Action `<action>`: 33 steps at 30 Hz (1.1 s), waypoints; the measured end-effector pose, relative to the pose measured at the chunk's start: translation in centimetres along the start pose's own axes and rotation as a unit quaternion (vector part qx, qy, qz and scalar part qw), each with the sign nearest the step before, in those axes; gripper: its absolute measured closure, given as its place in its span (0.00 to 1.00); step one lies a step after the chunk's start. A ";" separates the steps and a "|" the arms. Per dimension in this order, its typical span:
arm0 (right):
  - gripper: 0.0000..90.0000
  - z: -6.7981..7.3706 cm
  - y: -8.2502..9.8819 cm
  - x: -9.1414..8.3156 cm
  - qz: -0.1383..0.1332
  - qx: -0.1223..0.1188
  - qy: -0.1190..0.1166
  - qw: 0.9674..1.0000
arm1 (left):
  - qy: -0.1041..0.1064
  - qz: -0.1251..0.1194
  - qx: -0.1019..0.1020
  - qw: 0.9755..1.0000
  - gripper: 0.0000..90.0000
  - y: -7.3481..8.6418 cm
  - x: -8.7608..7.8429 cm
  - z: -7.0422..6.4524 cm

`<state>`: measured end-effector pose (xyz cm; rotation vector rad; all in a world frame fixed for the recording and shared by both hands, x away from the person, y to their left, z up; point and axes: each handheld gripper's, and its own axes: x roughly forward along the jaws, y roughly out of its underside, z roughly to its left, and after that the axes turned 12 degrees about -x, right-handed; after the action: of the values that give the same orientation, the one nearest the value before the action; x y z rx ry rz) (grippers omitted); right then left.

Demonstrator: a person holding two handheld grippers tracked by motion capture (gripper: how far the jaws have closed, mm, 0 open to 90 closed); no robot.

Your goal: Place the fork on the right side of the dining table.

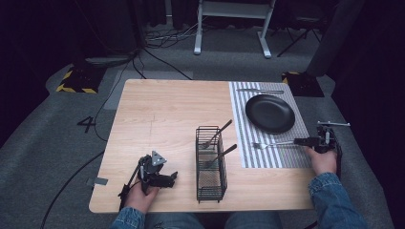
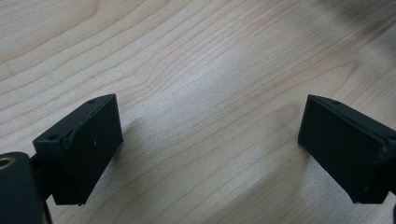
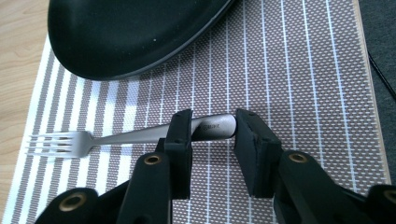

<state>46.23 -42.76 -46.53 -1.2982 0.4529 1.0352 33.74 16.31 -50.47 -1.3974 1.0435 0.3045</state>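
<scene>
One fork (image 3: 116,136) concerns us: stiff, light, probably slippery steel, best taken mid-handle. Our right gripper (image 3: 212,133) straddles its handle end, seemingly released; left gripper (image 2: 210,149) gapes empty.

Count of items on the table (image 1: 157,109):

- Placemats: one striped placemat (image 1: 286,148), along the table's right edge.
- Plates: one black plate (image 1: 270,113), on the placemat's far half.
- Forks: one fork (image 1: 272,143), lying on the placemat near its front edge.
- Knives: one knife (image 1: 260,90), at the placemat's far edge.
- Wire baskets: one black wire basket (image 1: 210,191), near the table's front edge.
- Utensils standing in the basket: two utensils (image 1: 220,130); their kind cannot be made out.
- Grippers: two, the left gripper (image 1: 173,178) and the right gripper (image 1: 297,141).
</scene>
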 end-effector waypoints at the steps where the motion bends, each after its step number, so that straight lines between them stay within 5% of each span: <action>1: 0.74 -0.1 0.1 0.1 0.000 0.001 -0.002 1.000 | 0.000 0.000 0.000 1.000 0.07 0.0 0.0 0.0; 17: 0.75 -0.5 0.4 -0.5 -0.004 0.004 0.006 1.000 | 0.000 0.000 -0.001 1.000 0.07 0.0 0.0 0.0; 33: 0.69 2.9 -0.4 -3.8 -0.040 -0.064 -0.011 0.997 | -0.002 0.001 -0.002 1.000 0.07 0.2 -0.2 0.0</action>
<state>43.90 -41.47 -42.56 -1.4054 0.3196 1.0242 33.52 16.38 -50.45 -1.3990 1.0409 0.3101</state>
